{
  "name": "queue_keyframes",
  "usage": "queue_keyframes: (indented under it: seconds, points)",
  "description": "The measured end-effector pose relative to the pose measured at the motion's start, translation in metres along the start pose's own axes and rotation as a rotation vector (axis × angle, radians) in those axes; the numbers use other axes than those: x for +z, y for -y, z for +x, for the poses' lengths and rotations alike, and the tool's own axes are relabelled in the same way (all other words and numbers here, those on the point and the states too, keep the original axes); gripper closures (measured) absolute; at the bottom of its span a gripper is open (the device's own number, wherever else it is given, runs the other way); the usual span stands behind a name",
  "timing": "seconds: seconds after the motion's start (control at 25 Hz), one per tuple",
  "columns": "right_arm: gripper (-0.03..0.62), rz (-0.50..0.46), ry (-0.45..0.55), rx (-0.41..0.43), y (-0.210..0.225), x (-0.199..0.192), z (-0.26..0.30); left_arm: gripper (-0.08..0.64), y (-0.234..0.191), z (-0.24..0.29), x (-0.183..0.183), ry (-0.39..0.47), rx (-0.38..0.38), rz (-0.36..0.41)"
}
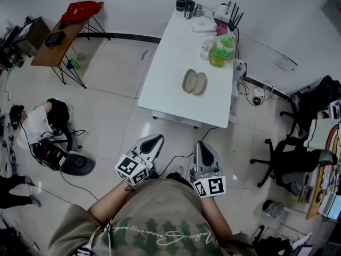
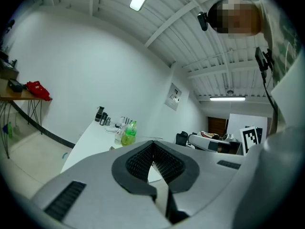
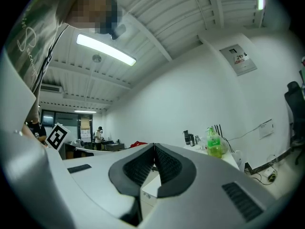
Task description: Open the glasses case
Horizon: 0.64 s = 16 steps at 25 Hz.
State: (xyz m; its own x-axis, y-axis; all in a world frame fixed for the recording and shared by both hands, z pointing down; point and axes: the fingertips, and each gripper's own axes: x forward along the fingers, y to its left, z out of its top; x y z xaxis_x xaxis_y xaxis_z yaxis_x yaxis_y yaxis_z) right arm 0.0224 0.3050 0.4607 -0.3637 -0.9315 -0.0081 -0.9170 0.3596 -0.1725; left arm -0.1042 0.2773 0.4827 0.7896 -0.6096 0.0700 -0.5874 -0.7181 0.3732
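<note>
While both tools are held close to the person's body at the lower middle of the head view, the glasses case [image 1: 194, 82] lies well apart from them on the white table [image 1: 170, 52], in the upper middle of that frame. The left gripper [image 1: 156, 139] has its ribbed pads pressed together with nothing between them. The right gripper [image 1: 201, 144] shows the same: jaws closed, empty.

Risks, as judged from this arrangement:
- With the jaws closed, any contact with the case would be a push rather than a grip. A light shell on a smooth top would probably slide, and the table's lower edge in the frame is the near hazard.
- A green bottle [image 1: 222, 49] and small clutter stand near the case at the table's upper right. A wide reach from that side could knock them over.
- A dark cable [image 1: 178, 159] trails over the floor between the person and the table (a snag for feet, not for the grippers).

The case appears as two shallow, pale oval shells lying side by side, touching along their long inner edges, hollows upward. That reads as already open. Whether anything rests inside is too small to tell.
</note>
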Motion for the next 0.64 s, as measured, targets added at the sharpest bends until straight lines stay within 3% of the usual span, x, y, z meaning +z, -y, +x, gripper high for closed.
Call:
queue_keyframes:
  seconds: [0.24,0.64]
  points:
    - [0.583,0.015,0.013,0.004,-0.001,0.002,0.001,0.554,-0.005,-0.001,0.003,0.007,0.042,0.023]
    - [0.583,0.008,-0.004,-0.003,0.009,0.002,-0.001,0.554,0.004,0.006,0.001,0.003,0.03,0.024]
